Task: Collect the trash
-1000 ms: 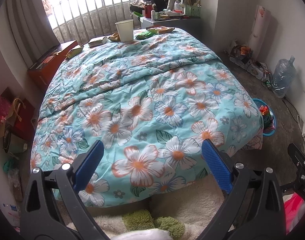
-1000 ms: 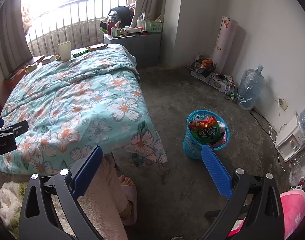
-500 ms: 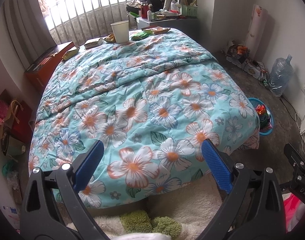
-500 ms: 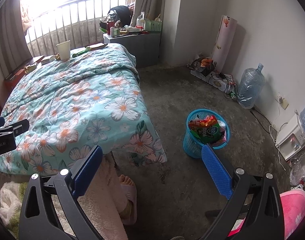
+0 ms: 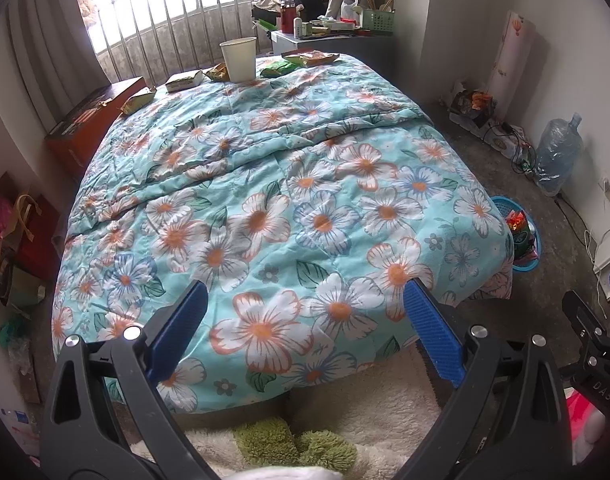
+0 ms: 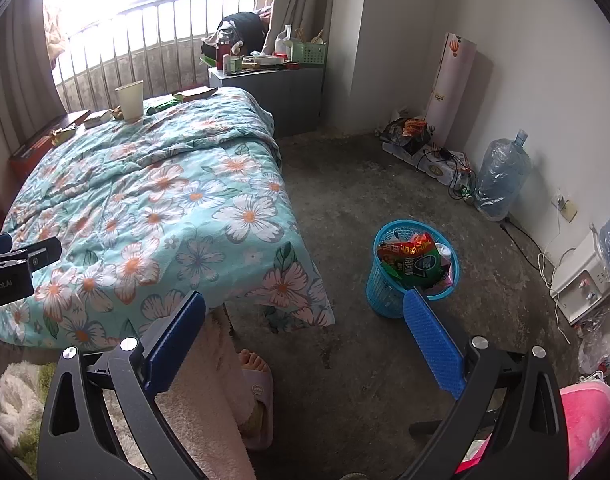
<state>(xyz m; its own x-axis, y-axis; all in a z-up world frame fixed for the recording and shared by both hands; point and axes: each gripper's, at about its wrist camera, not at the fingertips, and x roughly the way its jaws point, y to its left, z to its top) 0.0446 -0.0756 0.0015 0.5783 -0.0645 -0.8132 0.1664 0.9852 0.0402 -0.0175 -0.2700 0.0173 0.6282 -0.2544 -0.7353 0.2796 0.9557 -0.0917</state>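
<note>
Wrappers (image 5: pixel 185 79) and a paper cup (image 5: pixel 238 59) sit along the far edge of the bed (image 5: pixel 265 200), near the window rail.
Blue basket (image 6: pixel 412 268) on the floor beside the bed holds snack bags; left hand-held gripper (image 5: pixel 305 328) hangs over the quilt's near end, jaws wide apart, empty; right hand-held gripper (image 6: pixel 305 332) likewise agape above the floor.

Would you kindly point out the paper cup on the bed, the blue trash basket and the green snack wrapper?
paper cup (image 5: pixel 238 60), left wrist view, on its front wall.
blue trash basket (image 6: pixel 385 296), right wrist view, on its mesh side wall.
green snack wrapper (image 5: pixel 279 68), left wrist view, on its middle.
</note>
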